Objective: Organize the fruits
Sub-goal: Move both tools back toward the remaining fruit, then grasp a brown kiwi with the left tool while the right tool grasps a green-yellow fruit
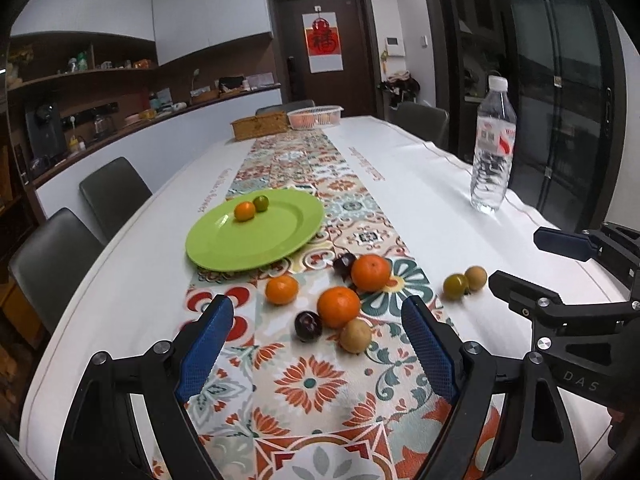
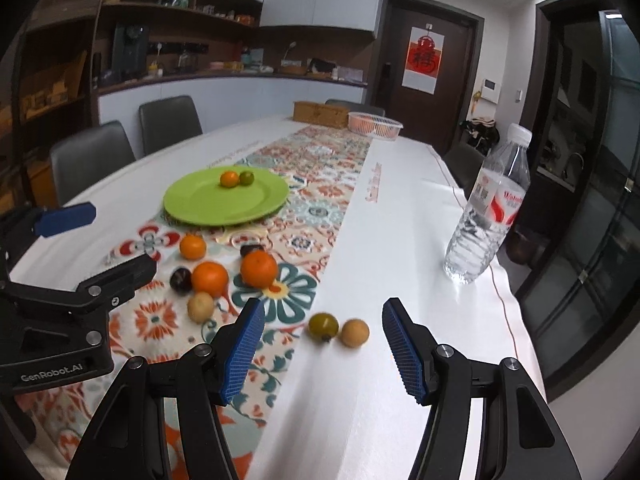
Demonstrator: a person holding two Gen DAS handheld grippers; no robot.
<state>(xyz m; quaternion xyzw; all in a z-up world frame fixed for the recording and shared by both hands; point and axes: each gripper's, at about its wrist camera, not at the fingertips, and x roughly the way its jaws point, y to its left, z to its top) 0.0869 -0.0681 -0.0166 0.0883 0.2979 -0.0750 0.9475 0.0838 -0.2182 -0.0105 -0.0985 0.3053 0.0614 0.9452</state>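
Note:
A green plate (image 1: 224, 248) (image 2: 200, 204) holds a small orange fruit (image 1: 244, 211) and a small green fruit (image 1: 261, 203). In front of it on the patterned runner lie three oranges (image 1: 338, 306), two dark plums (image 1: 308, 325) and a tan fruit (image 1: 355, 335). A green-yellow fruit (image 2: 323, 325) and a tan fruit (image 2: 355, 332) lie on the white cloth. My left gripper (image 1: 318, 320) is open and empty, just short of the orange pile. My right gripper (image 2: 324, 320) is open and empty, with that pair of fruits between its fingers' line.
A water bottle (image 2: 488, 208) stands at the table's right edge. A wicker box (image 1: 260, 125) and a white basket (image 1: 315, 116) sit at the far end. Chairs (image 1: 52, 264) line the left side.

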